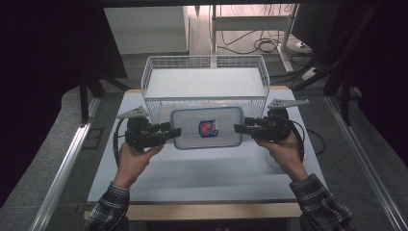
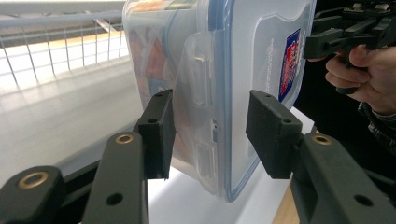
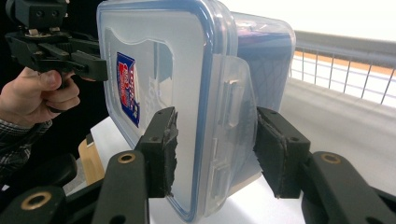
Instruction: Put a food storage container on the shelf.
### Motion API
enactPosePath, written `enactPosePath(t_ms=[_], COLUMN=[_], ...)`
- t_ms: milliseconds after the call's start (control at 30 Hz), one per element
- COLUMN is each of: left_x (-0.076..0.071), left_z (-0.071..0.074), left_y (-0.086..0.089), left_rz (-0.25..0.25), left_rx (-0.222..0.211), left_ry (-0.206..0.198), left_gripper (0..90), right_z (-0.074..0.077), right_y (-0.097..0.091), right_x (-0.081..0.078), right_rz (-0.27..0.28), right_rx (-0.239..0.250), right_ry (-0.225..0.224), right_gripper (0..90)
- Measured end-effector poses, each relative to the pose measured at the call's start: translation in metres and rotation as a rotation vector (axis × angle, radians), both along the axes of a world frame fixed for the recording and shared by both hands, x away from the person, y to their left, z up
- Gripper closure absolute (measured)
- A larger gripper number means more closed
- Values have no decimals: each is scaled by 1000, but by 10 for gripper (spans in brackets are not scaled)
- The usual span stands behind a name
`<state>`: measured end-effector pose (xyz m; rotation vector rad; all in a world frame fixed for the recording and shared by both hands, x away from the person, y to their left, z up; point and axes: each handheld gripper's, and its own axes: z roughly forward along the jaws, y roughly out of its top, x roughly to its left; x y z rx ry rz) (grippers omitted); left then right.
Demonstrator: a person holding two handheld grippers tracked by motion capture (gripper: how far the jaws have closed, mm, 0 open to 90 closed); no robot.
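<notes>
The box is gripped at both ends, left gripper and right gripper each half-closed on it (clear of the table), just before the basket, not yet placed inside.

box: clear glossy plastic | basket: white wire metal | gripper pads: matt black, rough | bench: smooth white
</notes>
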<state>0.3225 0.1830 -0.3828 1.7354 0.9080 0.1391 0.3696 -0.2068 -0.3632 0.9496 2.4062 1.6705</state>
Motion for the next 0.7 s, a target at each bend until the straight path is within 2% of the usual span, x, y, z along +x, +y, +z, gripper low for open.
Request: enactPosePath(t_ms=[300,400,700], left_x=[15,25,45], left_z=[25,37,56], left_y=[1,2,4], left_rz=[15,16,26], left_rx=[10,19,13], left_ry=[-26,-40,-52], left_gripper=[528,528,528], right_z=[22,31,50], right_y=[3,4,6], right_x=[19,26,47], right_rz=[-6,-10,-15], right_rx=[23,25,30], right_ry=[-20,-32,-43], right_gripper=[505,503,498])
